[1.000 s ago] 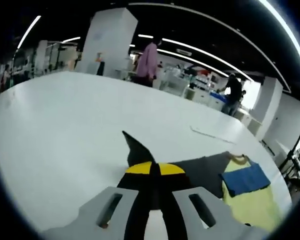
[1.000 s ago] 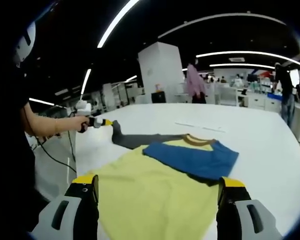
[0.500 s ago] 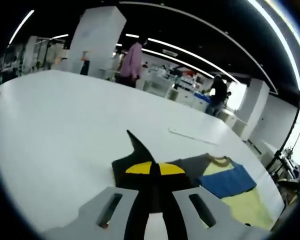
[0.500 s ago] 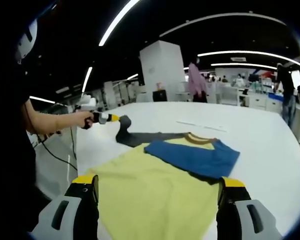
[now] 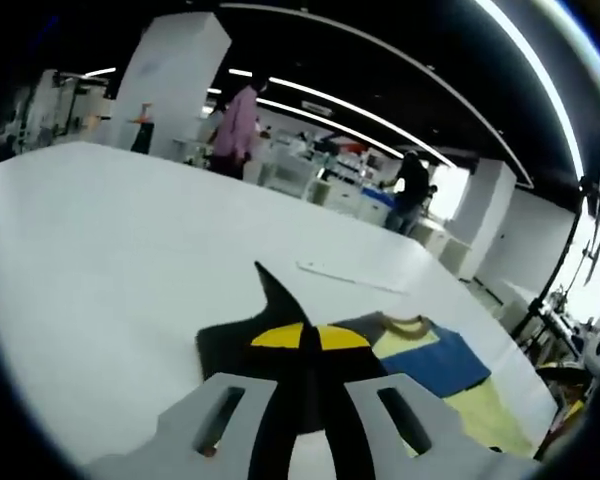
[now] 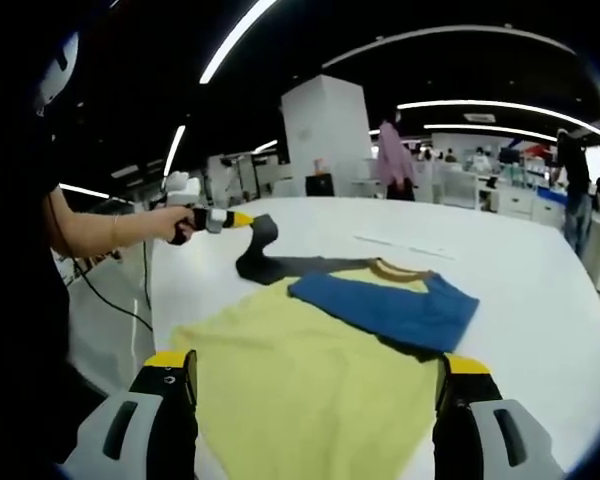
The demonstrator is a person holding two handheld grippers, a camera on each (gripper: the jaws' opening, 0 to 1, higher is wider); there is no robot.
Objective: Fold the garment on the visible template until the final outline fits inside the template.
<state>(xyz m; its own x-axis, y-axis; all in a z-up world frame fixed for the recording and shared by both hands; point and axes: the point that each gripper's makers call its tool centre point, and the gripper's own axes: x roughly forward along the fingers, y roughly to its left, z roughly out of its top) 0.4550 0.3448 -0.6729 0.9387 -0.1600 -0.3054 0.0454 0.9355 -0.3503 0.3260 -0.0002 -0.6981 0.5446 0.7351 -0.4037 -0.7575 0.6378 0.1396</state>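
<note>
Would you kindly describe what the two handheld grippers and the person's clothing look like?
Each gripper has pale grey slotted jaws with yellow-capped black tips: the right gripper and the left gripper. A black cable trails from the left one. The person wears a dark short sleeve.

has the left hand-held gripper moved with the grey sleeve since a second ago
Yes. In the right gripper view the left hand-held gripper has lifted the grey sleeve up and inward, toward the yellow shirt body, which has stayed put.

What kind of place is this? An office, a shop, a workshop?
Probably a big open-plan lab or workshop. Long strip lights run across a dark ceiling, benches and shelving crowd the back where people stand, and a yellow shirt lies on a wide white table for a folding trial.
</note>
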